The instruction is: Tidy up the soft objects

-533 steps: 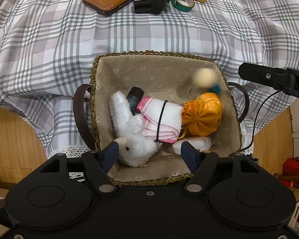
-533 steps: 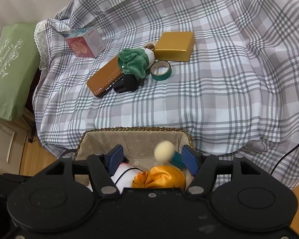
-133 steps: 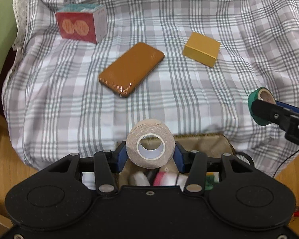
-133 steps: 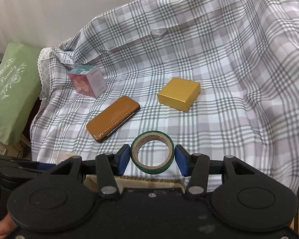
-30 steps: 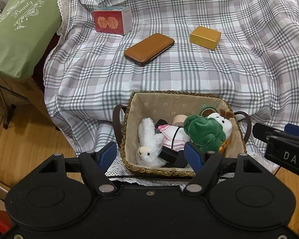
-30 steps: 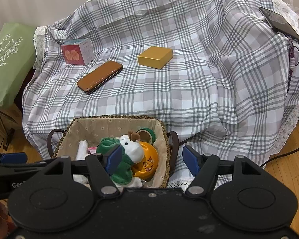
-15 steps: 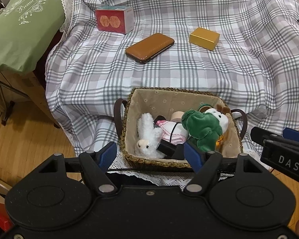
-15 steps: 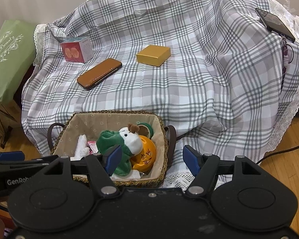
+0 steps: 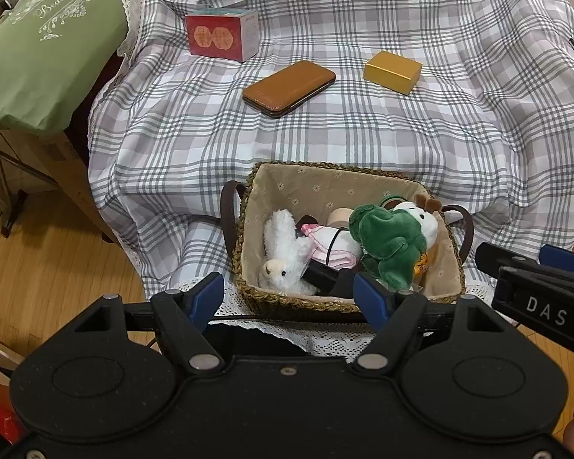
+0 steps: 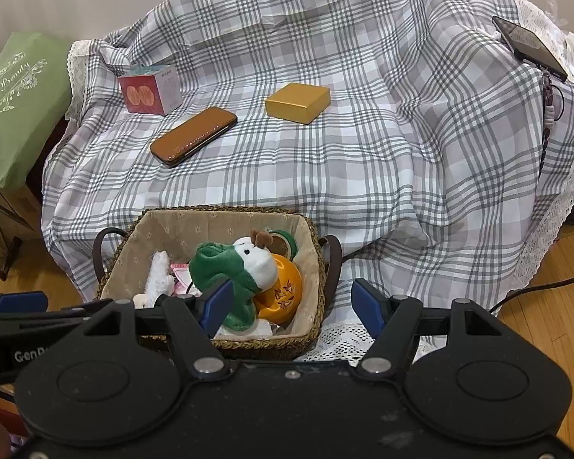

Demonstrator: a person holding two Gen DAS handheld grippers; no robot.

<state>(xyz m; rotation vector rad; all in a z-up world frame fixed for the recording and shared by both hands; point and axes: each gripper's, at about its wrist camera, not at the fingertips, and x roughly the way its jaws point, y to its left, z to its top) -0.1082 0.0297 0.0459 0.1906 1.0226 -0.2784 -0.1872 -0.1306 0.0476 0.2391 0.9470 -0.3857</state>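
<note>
One woven basket (image 9: 348, 303) with a beige flowered lining and two dark loop handles sits at the near edge of the plaid cloth (image 9: 363, 122), and the soft things lie piled inside it. Counted there: one fluffy white rabbit toy (image 9: 285, 256), one green and white plush toy (image 9: 392, 235) with small brown antlers, one shiny orange pouch (image 10: 281, 290) printed with flowers, one pink and white folded cloth (image 9: 331, 244) bound by a black band, and two rolls of tape, a tan one (image 9: 339, 217) and a green one (image 10: 287, 239), both mostly buried behind the plush. A black object near the rabbit is too hidden to name.

Three hard, flat-sided things stay on the cloth, well apart from the basket: one red printed box (image 9: 221, 34), one brown leather-textured case (image 9: 289, 88) with rounded corners, one gold box (image 9: 393, 72). A dark phone (image 10: 530, 48) lies at the far right edge. A green bag (image 9: 42, 46) with white lettering is cut off at the left.

The left gripper (image 9: 289, 296) and the right gripper (image 10: 291, 303) both stand released, blue pads apart, nothing between them, above the basket's near rim.
</note>
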